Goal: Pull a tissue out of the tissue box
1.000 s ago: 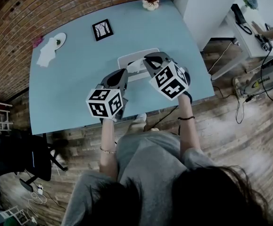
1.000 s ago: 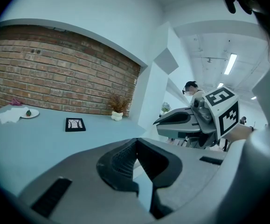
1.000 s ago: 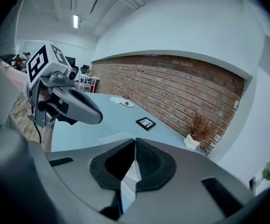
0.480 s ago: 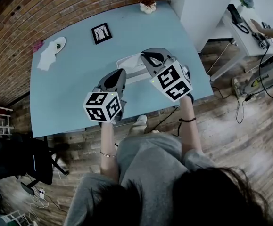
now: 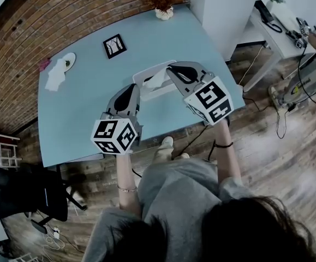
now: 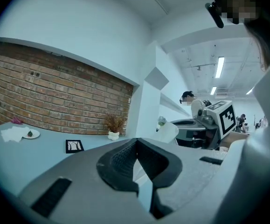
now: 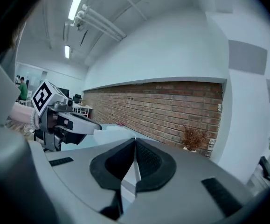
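Jaws seemingly pinching peaked white tissue (image 5: pixel 157 80)

The table (image 5: pixel 81 113) is open across its left middle and along the near edge — only a plate (image 5: pixel 66 61) and napkin (image 5: pixel 54 76) sit far left, with a picture frame (image 5: pixel 114 46) and plant pot (image 5: pixel 162 13) on the far side. Mid-table the tissue box (image 5: pixel 144 75) blocks the way, with its tissue (image 5: pixel 158 79) pinched by the right gripper (image 5: pixel 171 70) above it. The left gripper (image 5: pixel 129 87), jaws together, hangs at its near-left.
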Tool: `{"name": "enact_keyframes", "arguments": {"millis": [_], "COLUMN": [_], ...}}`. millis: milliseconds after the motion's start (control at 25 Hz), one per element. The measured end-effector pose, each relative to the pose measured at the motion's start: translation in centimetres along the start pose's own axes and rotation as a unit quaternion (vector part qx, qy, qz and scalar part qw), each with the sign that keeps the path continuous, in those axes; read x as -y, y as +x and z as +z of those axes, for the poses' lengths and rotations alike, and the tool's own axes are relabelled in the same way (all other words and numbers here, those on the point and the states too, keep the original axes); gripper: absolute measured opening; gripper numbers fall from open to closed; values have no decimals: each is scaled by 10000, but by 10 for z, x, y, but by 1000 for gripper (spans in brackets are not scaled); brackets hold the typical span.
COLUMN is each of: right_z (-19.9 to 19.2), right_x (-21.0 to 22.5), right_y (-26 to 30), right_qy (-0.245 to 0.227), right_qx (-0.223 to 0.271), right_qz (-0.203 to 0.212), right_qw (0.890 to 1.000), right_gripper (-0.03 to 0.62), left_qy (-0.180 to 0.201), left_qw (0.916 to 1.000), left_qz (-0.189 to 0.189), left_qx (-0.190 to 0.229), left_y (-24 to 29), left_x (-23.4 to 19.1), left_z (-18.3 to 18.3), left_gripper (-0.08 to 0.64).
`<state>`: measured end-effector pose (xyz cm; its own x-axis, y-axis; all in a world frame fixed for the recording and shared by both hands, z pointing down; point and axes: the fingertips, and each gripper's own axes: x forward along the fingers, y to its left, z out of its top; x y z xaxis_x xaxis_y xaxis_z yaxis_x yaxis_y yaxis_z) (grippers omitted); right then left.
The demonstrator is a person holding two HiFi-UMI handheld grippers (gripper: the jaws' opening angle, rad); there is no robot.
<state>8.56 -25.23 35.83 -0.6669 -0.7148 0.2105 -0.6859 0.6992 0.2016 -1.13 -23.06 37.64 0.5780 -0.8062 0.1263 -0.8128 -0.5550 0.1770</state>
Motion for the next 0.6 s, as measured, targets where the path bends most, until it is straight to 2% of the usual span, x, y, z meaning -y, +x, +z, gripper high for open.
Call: {"name": "enact_keyframes", "arguments": {"millis": [200, 600], "right_z": [-14, -30], "right_x": [-13, -25], "right_y": [-21, -47], "right_qy": [245, 418], "right_qx": [162, 276], "right_qz": [41, 15], "right_qw": [9996, 9987], "right_gripper": [2, 0], "left_qy": [13, 56], "left_qw": [10000, 9999], "left_qz": [-57, -152], "left_qx": [19, -19], "left_y": [-12, -20], "left_x": [15, 40], "left_z": [-11, -25], "left_gripper": [3, 3]}}
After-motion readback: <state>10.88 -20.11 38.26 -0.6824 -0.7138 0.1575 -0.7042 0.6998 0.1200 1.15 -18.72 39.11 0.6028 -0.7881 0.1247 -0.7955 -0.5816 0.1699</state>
